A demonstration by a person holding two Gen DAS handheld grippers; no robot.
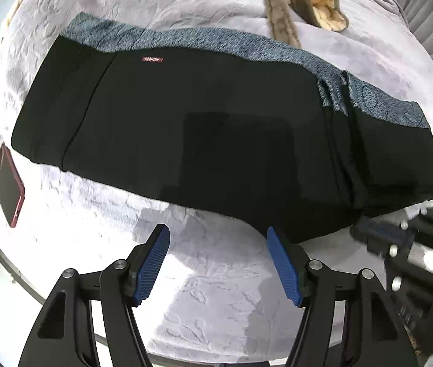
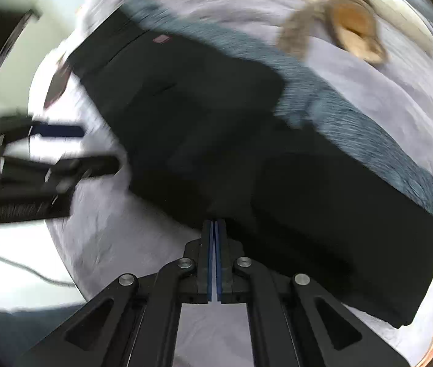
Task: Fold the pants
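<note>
Lying lengthwise across the lilac blanket [image 1: 216, 290], the pants [image 1: 186, 140] are a long black strip, grey-blue fleece lining showing along the far edge. My left gripper [image 1: 216, 244] hovers just before their near edge, fingers spread and holding nothing; my right gripper [image 2: 215, 229] has its blue pads [image 2: 209, 260] pressed together at the near hem, though blur hides whether cloth is caught. A small red label [image 1: 153, 59] reads "FASHION".

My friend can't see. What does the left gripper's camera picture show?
Black pants with a blue-grey fuzzy lining lie flat across a pale purple blanket. The open left gripper hovers near their closest edge. A red phone lies at left, a slipper beyond.
</note>
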